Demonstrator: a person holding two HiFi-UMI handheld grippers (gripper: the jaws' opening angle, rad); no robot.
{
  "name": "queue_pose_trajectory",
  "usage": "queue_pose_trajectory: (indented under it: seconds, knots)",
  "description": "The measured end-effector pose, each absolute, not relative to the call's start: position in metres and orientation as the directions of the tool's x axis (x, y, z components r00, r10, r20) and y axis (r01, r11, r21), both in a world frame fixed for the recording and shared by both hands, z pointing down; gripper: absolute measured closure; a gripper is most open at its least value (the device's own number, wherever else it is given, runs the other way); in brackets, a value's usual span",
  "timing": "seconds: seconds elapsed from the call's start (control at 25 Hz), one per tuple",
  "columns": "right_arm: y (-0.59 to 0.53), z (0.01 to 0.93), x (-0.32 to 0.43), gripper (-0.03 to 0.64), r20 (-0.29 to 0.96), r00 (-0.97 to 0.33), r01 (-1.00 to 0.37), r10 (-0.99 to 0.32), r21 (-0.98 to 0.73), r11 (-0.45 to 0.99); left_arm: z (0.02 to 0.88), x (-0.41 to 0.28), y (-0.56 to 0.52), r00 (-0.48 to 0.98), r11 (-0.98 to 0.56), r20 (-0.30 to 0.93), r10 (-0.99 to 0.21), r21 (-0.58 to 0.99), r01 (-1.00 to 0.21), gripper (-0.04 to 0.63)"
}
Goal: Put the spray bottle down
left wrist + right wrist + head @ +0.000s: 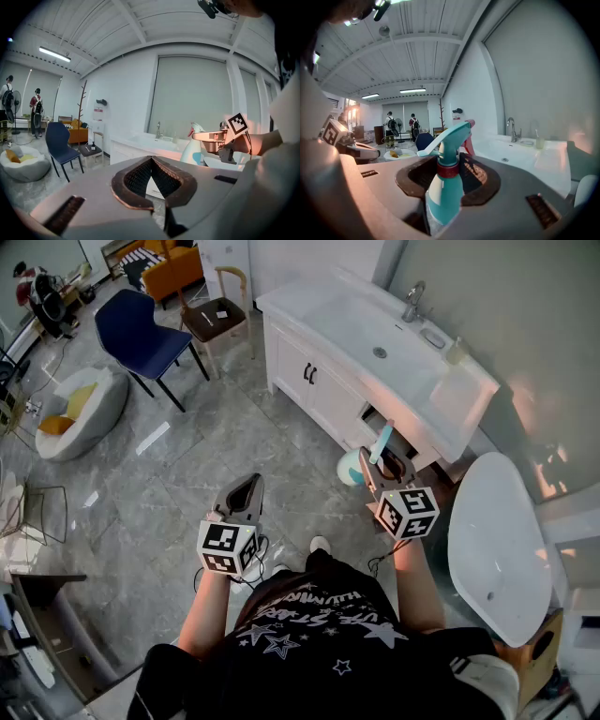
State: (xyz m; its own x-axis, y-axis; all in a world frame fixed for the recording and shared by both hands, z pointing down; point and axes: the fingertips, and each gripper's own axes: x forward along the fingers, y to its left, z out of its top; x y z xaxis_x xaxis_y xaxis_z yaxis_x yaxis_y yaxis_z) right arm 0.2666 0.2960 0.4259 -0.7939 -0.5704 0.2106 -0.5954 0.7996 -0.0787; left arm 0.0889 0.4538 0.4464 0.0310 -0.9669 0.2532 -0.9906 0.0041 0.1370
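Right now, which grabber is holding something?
The right gripper: its jaws clamp the teal spray bottle. The left gripper has its jaws shut together with nothing between them.

**Room on my left, tight on my right**

Ahead of my right tongs (382,463) the sink cabinet (309,381) stands close. The white oval tub (497,521) sits just beside them on the right, so only a narrow gap is left between the two. Around my left tongs (246,488) the grey floor (216,456) lies open. The blue chair (145,334) and wooden chair (217,320) stand well apart from them.
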Motion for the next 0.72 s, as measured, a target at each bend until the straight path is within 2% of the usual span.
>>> queue_pose_trajectory:
  seconds: [0.24, 0.72]
  knots:
    - [0.311, 0.421, 0.261, 0.462, 0.212, -0.801, -0.582, -0.559, -0.06, 0.811, 0.442, 0.087, 0.462, 0.027, 0.007, 0.243, -0.97, 0.138, -0.99, 0.58]
    - [0.35, 0.439, 0.244, 0.462, 0.247, -0.801, -0.574, -0.546, -0.053, 0.817, 0.471, 0.088, 0.513, 0.056, 0.004, 0.306, -0.951, 0.194, -0.981, 0.58]
